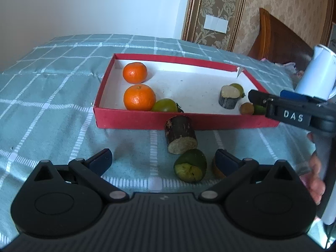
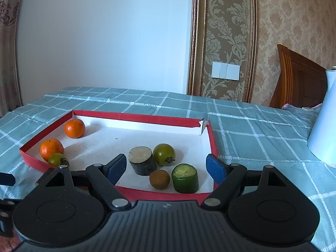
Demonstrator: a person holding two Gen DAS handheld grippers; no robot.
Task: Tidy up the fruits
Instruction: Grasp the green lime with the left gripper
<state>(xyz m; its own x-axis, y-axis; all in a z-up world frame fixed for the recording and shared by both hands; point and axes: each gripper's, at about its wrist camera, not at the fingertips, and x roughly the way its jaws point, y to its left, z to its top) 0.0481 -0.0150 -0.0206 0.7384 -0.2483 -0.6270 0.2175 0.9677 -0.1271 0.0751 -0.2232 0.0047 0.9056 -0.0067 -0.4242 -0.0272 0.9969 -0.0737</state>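
On the checked surface (image 1: 52, 88) the red box (image 1: 147, 118) already held sorted fruit, while the left tool (image 1: 163, 159) gaped wide and empty around the green piece (image 1: 190, 166) just ahead, the right tool (image 2: 166, 166) equally wide over the box.

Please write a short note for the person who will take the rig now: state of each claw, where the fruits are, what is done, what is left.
Left claw: open, empty, low over the cloth in front of the box.
Right claw: open, empty, above the box's near right corner.
Done, in the box: two oranges and a green tomato at left; cane piece, second tomato, brown fruit, green cut piece at right.
Left, on the cloth: cane piece, green cut piece, and an orange item partly hidden behind the left claw's right finger.
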